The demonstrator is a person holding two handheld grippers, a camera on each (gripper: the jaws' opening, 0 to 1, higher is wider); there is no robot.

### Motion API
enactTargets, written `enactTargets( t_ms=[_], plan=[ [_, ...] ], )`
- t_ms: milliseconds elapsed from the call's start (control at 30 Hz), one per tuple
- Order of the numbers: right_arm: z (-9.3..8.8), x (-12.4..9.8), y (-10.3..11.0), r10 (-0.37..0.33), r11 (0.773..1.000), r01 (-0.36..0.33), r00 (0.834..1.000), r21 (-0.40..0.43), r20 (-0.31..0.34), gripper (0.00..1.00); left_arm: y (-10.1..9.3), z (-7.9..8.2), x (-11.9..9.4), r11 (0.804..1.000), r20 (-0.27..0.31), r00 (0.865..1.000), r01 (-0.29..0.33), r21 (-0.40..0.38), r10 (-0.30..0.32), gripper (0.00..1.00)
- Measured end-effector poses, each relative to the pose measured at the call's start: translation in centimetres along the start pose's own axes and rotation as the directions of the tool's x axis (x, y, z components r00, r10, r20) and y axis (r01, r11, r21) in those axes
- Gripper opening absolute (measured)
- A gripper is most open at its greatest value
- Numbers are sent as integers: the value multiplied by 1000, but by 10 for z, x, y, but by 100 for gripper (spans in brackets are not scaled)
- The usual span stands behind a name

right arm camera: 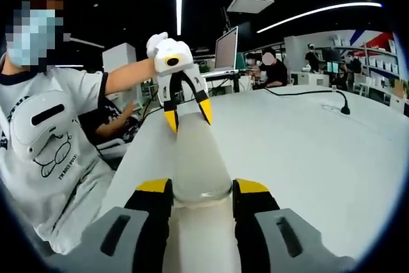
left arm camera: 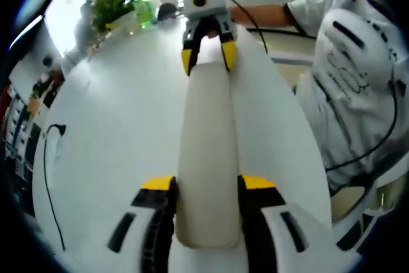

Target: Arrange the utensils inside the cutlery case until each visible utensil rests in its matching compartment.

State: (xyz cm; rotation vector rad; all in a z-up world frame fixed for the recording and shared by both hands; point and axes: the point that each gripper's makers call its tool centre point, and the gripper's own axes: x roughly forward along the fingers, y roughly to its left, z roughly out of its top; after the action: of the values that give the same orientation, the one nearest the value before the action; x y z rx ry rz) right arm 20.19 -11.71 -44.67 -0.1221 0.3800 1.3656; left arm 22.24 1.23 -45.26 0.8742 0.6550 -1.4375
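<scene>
Cutlery case (left arm camera: pixel 208 151): long, pale cream, closed, rounded ends. It is held lengthwise between the two grippers, above the white table (left arm camera: pixel 115 132). No utensils can be seen.

Left gripper (left arm camera: pixel 208 187): the yellow-tipped fingers (left arm camera: pixel 158 183) are clamped on the near end of the case in the left gripper view, one at each long side. In the right gripper view it appears at the far end (right arm camera: pixel 187 116), its fingers straddling the case's tip.

Right gripper (right arm camera: pixel 203 190): the fingers (right arm camera: pixel 153 187) are closed against the sides of the opposite end. In the left gripper view it appears beyond the case (left arm camera: pixel 209 55), pinching the narrow far end.

Person (right arm camera: pixel 45 132): white printed T-shirt, beside the table and to the side of the case.

Background beyond the fingers: green plant (left arm camera: pixel 115 1), black cable (left arm camera: pixel 48 177) on the table, laptop (right arm camera: pixel 227 49), seated person (right arm camera: pixel 275 68).
</scene>
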Motion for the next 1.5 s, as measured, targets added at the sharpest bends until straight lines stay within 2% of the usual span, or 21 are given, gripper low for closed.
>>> enactTargets(
  t_ms=[1067,1267,1333,1433,1500],
  plan=[
    [4,4,-2,-1,999,1,1000,32,-6,39,0,-5,-2,1000,4,1000,2,-10,-2,41],
    [7,2,-4,1,999,-1,1000,48,16,38,-1,-7,-8,1000,28,1000,1,-29,0,41],
    [8,1,-4,0,999,-1,1000,51,20,39,0,-6,-15,999,55,998,-6,-35,8,42],
    [9,1,-4,0,998,-2,1000,60,25,40,4,3,-31,996,147,989,-19,-91,32,45],
    [9,2,-3,1,998,-3,1000,64,29,41,7,2,-40,994,156,986,-37,-106,53,46]
  ],
)
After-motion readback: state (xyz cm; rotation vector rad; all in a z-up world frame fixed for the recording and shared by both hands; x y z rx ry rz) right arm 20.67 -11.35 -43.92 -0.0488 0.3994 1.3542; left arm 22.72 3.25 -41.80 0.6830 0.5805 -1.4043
